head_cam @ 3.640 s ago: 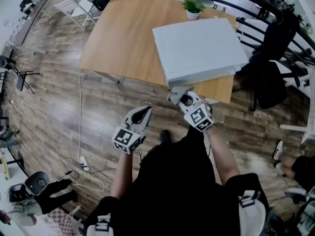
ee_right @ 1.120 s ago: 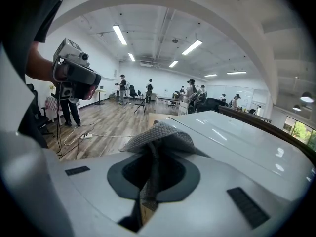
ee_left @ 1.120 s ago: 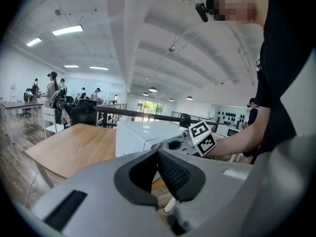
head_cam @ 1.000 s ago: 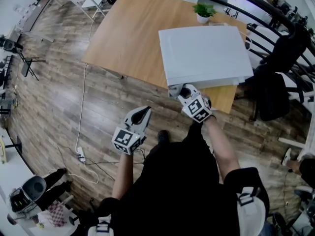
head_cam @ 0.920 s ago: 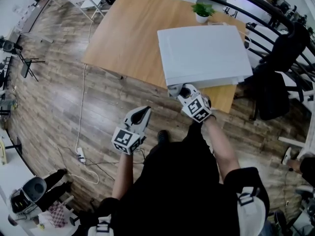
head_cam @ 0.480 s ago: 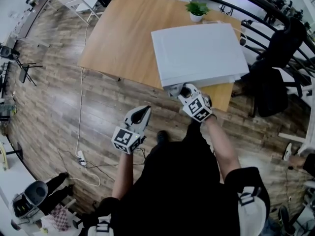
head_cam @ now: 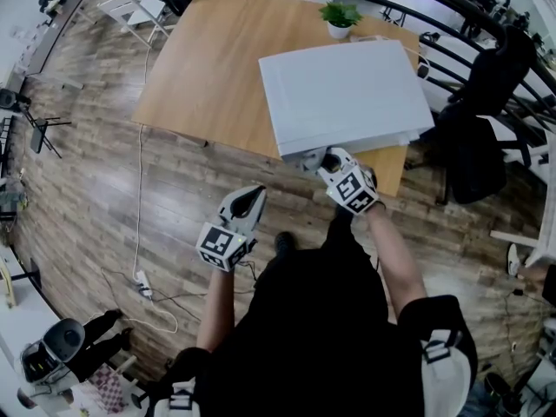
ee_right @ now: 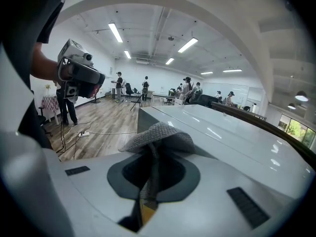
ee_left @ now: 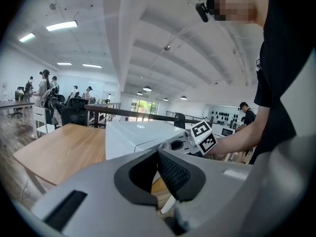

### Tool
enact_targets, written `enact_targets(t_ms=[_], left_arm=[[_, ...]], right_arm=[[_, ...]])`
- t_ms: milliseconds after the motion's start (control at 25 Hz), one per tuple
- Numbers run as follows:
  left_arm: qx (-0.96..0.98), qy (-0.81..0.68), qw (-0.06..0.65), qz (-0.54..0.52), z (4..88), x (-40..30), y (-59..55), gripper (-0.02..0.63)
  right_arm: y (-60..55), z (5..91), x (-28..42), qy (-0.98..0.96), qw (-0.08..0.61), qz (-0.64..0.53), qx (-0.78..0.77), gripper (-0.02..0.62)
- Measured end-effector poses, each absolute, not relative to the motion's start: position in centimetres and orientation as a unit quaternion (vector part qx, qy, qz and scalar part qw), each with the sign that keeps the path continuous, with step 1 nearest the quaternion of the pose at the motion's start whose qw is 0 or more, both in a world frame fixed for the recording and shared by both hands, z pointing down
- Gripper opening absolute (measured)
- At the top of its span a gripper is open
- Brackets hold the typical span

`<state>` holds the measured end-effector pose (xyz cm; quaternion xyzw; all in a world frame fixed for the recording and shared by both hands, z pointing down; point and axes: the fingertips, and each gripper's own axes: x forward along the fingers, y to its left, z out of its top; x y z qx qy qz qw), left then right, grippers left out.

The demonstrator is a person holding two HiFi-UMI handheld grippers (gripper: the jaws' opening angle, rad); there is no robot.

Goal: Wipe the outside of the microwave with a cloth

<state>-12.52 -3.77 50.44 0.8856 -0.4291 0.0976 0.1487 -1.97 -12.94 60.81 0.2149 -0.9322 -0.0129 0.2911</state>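
Observation:
The white microwave stands on the right part of a wooden table. My right gripper is shut on a grey knitted cloth and holds it against the microwave's near face, close to its left corner. In the right gripper view the cloth bunches over the jaws and meets the microwave at its top front edge. My left gripper hangs over the floor, apart from the table, shut with nothing in it. The left gripper view shows the microwave and the right gripper ahead.
A small potted plant stands on the table behind the microwave. A black chair and a dark railing lie to the right. A white cable runs across the wooden floor to a power strip. People stand in the far room.
The right gripper with the cloth has stayed on the microwave's near face by the left corner, shifting only slightly. The head camera has turned a little. The left gripper has not moved.

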Motion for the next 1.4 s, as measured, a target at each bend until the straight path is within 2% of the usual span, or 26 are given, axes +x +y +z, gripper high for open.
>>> enact_targets(t_ms=[600,1040,1200,1400], left_arm=[[0.892,-0.41,0.161,0.102,50.7,-10.7,-4.5,0.002],[0.9,-0.402,0.142,0.095,50.7,-9.4,-5.5,0.002],[0.895,-0.402,0.162,0.102,51.2,-8.9,-5.4,0.002],[0.9,-0.398,0.145,0.099,51.1,-8.4,-5.8,0.002]], right_arm=[[-13.8,60.9,2.1,-0.924,0.309,-0.017,0.224,0.017],[-14.9,60.9,4.9,-0.92,0.315,-0.011,0.234,0.017],[-15.1,61.2,5.9,-0.918,0.319,-0.01,0.234,0.017],[-15.3,61.4,7.2,-0.915,0.323,-0.006,0.24,0.017]])
